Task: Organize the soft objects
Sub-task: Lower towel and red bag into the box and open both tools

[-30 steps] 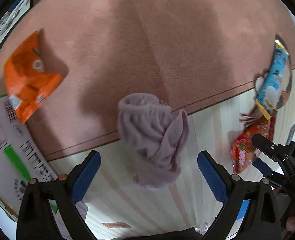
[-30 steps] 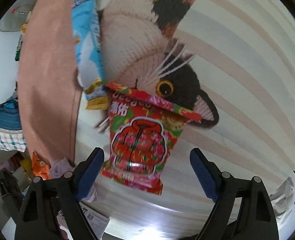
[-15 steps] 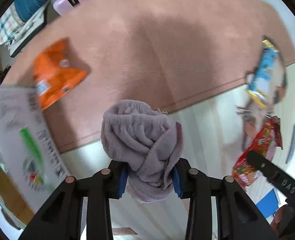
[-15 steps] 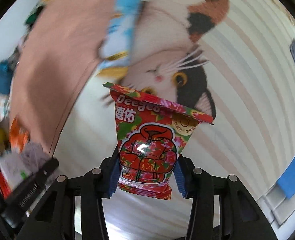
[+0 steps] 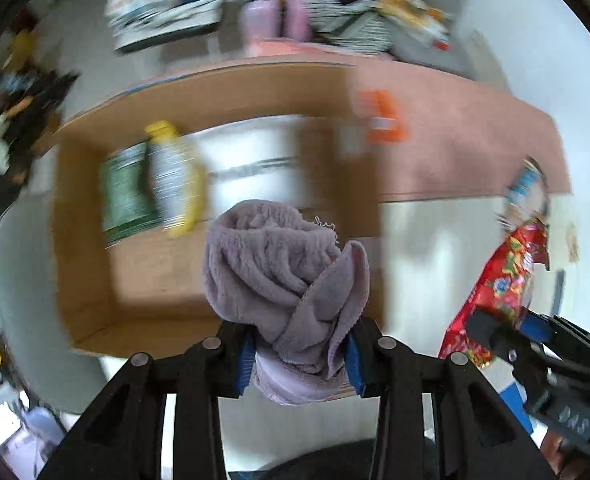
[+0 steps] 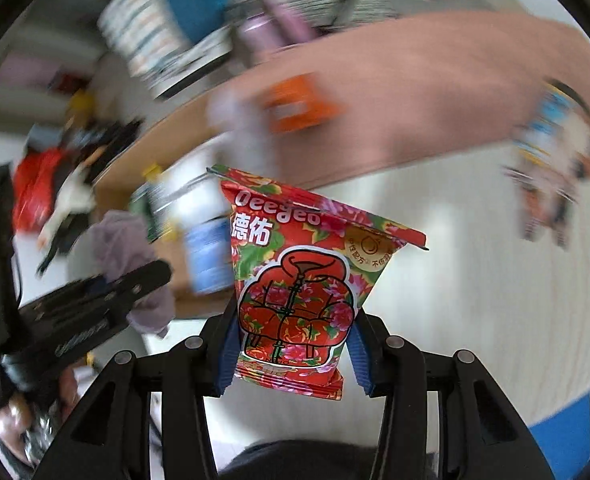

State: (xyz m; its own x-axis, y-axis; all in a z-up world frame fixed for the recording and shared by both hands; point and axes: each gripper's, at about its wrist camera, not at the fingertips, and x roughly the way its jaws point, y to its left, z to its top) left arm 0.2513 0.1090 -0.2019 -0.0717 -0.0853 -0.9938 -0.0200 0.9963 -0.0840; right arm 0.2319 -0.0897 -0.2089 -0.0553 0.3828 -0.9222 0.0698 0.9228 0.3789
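Left wrist view: the pink mat that filled the frame half a second ago has slid to the upper right; an open cardboard box, blurred, now fills the centre. The left gripper points over the box, jaws narrow and clamped on the bunched lilac cloth at lower centre.

Right wrist view: the cat rug has moved to the right edge; the box now shows at centre left. The right gripper is level, jaws pinching the red snack bag, upright at centre.
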